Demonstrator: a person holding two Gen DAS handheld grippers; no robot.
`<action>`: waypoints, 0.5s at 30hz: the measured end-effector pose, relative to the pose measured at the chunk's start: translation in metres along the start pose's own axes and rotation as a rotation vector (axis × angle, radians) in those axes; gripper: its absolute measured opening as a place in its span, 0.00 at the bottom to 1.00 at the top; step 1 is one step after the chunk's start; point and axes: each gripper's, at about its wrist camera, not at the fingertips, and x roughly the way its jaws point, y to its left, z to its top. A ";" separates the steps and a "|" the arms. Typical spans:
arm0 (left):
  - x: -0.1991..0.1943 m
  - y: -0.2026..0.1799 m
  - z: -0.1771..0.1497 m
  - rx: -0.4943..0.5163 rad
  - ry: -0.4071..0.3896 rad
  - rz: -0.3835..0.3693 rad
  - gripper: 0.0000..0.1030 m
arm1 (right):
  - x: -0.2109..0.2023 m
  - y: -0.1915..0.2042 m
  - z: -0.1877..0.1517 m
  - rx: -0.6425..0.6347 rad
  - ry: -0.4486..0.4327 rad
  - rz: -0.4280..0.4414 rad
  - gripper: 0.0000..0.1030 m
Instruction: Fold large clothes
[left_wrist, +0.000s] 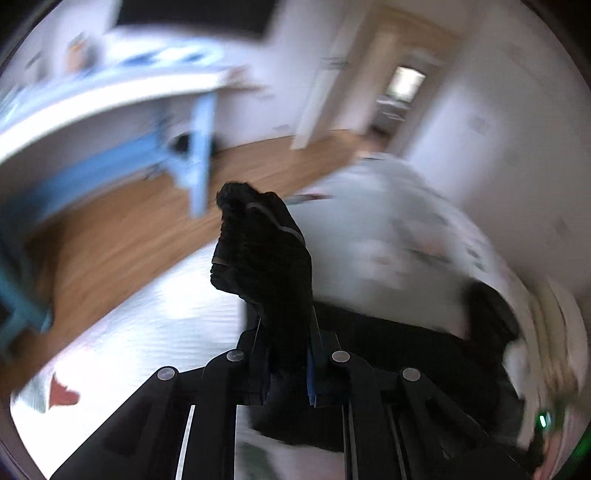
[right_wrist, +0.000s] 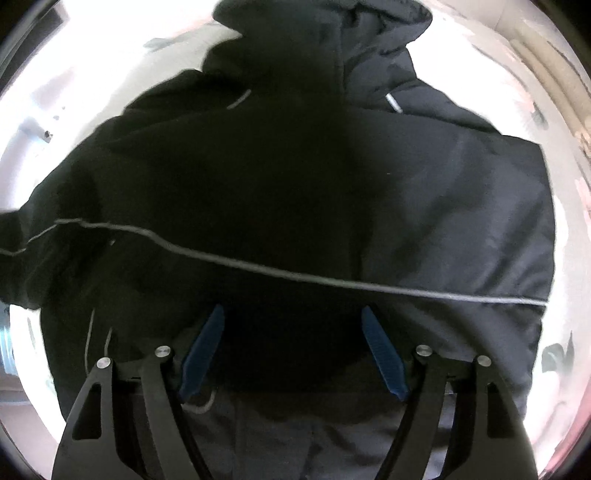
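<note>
While the right gripper (right_wrist: 293, 347) hangs with its jaws spread wide above a black jacket (right_wrist: 295, 184) lying flat on a pale bedcover (right_wrist: 569, 258), the left gripper (left_wrist: 288, 354) is clenched on a bunched fold of that jacket, lifted above the bed, wooden floor (left_wrist: 129, 229) beyond.

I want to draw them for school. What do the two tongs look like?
Both tongs, left and right, are made of flat black bars with long cut-out slots, joined by round silver pins. The fingertips carry blue ribbed pads, long and narrow. No cables or sleeves show.
</note>
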 end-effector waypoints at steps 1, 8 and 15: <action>-0.008 -0.032 -0.003 0.065 -0.008 -0.051 0.14 | -0.006 -0.002 -0.005 0.006 -0.005 0.011 0.76; -0.006 -0.207 -0.059 0.379 0.043 -0.312 0.13 | -0.043 -0.033 -0.030 0.081 -0.052 0.069 0.76; 0.064 -0.317 -0.156 0.544 0.219 -0.389 0.14 | -0.064 -0.067 -0.040 0.096 -0.086 0.058 0.76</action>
